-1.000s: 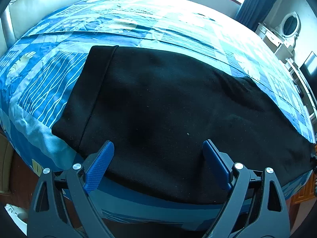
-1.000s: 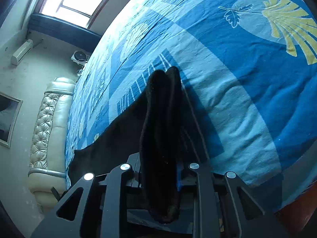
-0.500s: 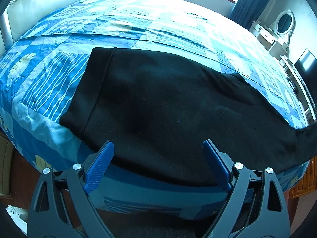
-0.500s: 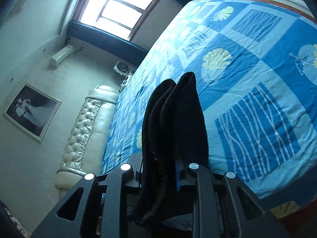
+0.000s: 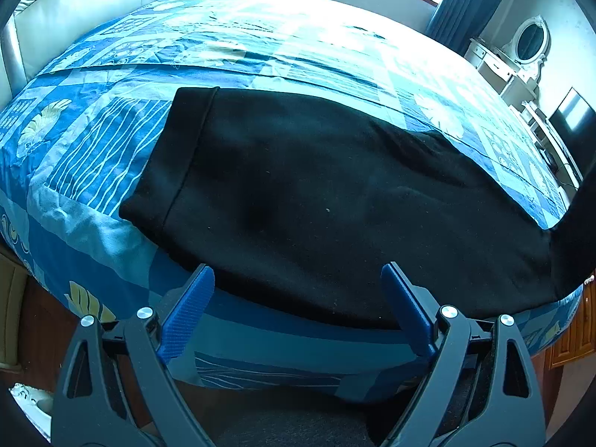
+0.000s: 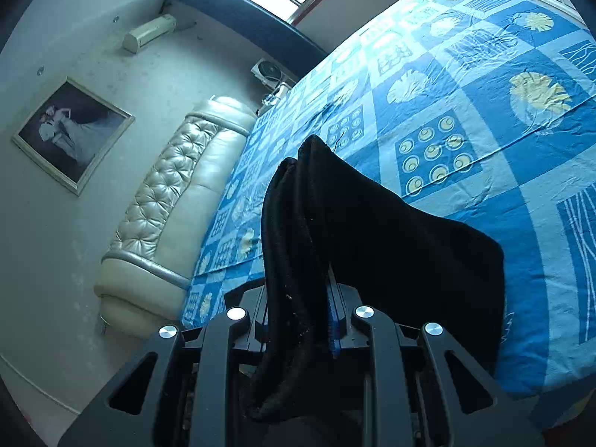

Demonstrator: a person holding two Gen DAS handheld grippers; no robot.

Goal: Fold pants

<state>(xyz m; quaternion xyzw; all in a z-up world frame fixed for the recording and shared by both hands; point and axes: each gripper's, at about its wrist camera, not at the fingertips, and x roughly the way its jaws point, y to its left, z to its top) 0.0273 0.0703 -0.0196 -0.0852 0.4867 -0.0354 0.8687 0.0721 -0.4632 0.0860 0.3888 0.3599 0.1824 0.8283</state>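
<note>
The right gripper (image 6: 298, 298) grips the black pants' (image 5: 335, 201) bunched end, apparently the legs, while the left gripper (image 5: 298, 309) gapes empty at six o'clock of them.

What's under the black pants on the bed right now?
The black fleece pants lie directly on the blue patchwork bedspread, which shows all around them. Whatever is beneath the fabric itself is covered and cannot be seen.
</note>
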